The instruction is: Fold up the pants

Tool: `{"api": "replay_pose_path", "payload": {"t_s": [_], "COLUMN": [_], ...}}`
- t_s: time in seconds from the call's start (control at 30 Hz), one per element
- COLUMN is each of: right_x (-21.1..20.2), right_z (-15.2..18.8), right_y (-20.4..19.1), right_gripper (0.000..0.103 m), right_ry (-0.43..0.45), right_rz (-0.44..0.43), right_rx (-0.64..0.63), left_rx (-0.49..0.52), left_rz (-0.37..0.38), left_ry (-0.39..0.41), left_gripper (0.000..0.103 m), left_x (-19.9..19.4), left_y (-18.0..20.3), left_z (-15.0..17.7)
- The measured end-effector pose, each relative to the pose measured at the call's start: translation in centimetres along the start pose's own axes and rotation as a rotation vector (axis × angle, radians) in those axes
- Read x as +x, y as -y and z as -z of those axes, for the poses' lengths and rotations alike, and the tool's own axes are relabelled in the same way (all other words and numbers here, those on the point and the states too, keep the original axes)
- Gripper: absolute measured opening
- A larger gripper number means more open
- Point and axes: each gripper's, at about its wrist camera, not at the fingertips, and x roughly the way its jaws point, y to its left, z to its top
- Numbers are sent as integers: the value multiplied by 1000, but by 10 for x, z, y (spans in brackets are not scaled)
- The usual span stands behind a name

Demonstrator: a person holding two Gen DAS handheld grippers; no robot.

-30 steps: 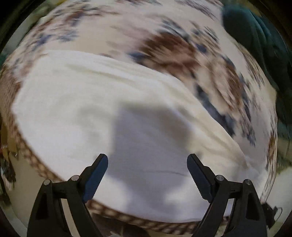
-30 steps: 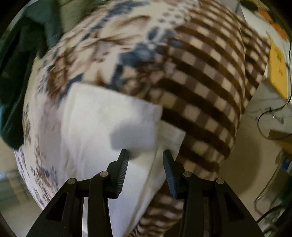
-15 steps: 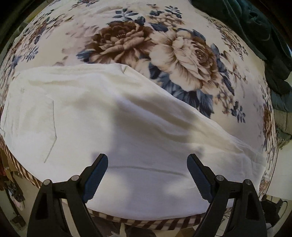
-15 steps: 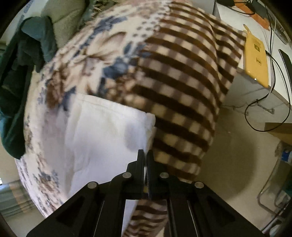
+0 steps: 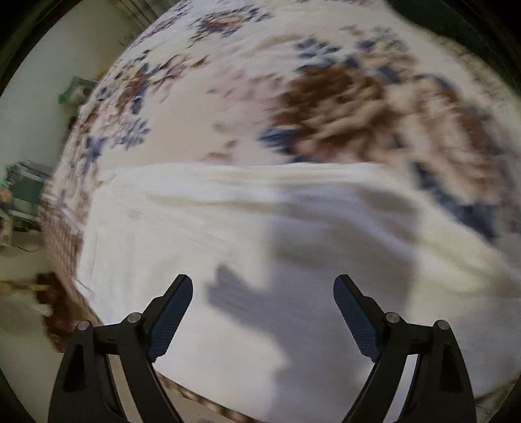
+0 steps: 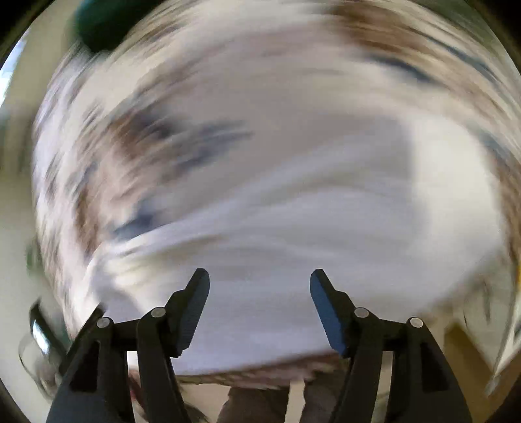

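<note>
The white pants (image 5: pixel 260 234) lie spread flat on a floral blanket (image 5: pixel 247 107) on a bed. My left gripper (image 5: pixel 263 293) is open and empty, held above the pants near the bed's front edge; its shadow falls on the cloth. In the right wrist view the pants (image 6: pixel 293 260) are heavily motion-blurred. My right gripper (image 6: pixel 259 286) is open and empty above them.
A dark green garment (image 5: pixel 456 26) lies at the far right of the bed, also at the top left of the right wrist view (image 6: pixel 104 22). The checked blanket border (image 5: pixel 62 247) hangs over the bed's left edge. Floor and furniture show at far left.
My right gripper, shut half a second ago, has opened and swung fast across the pants. My left gripper stayed open and shifted left over the pants.
</note>
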Motion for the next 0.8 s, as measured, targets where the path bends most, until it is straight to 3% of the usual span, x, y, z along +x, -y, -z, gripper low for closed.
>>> {"api": "replay_pose_path", "payload": {"t_s": [0.1,0.17,0.2,0.27,0.33,0.37,0.4,0.43,0.47,0.53,0.63,0.73,0.77,0.8], "right_x": [46,74,89,112,132,141,144,148,148,137,117,97,92,87], "right_z": [-34,-42,-45,-46,-44,-41,-37,-38,-42,-55,-81,-92,-92,-90], "right_y": [-105,-160,-187,-217,-232,-236,-234,-231,-230,-222,-202,-184,-180,-175], "right_gripper": [67,67,67,67,67,66,60,32,14,0,0,3,8,29], "right_ry": [-91,-152,-180,-238,-292,-308,-308,-319,-318,-245,-203,-293,-307,-317], "right_rz": [-66,-64,-21,45,113,159,177,176,172,154,121,-32,-48,-31], "right_rx": [-206,-355,-443,-569,-664,-720,-745,-742,-724,-664,-541,-463,-472,-510], "left_rx": [-58,-105,-115,-126,-115,-104,-99,-102,-105,-111,-191,-198,-171,-138], "left_rz": [70,149,173,210,202,189,184,187,191,207,268,318,317,310], "left_ry": [-70,-114,-123,-136,-150,-157,-154,-151,-167,-193,-183,-154,-146,-140], "left_gripper": [89,96,103,103,103,103,103,103,103,103,103,103,103,103], "left_x": [30,54,61,70,74,76,77,79,80,77,56,40,36,35], "left_y": [-19,-29,-33,-36,-33,-31,-30,-30,-29,-32,-48,-51,-46,-40], "left_z": [-9,-10,-11,-13,-15,-16,-15,-14,-16,-19,-22,-29,-36,-42]}}
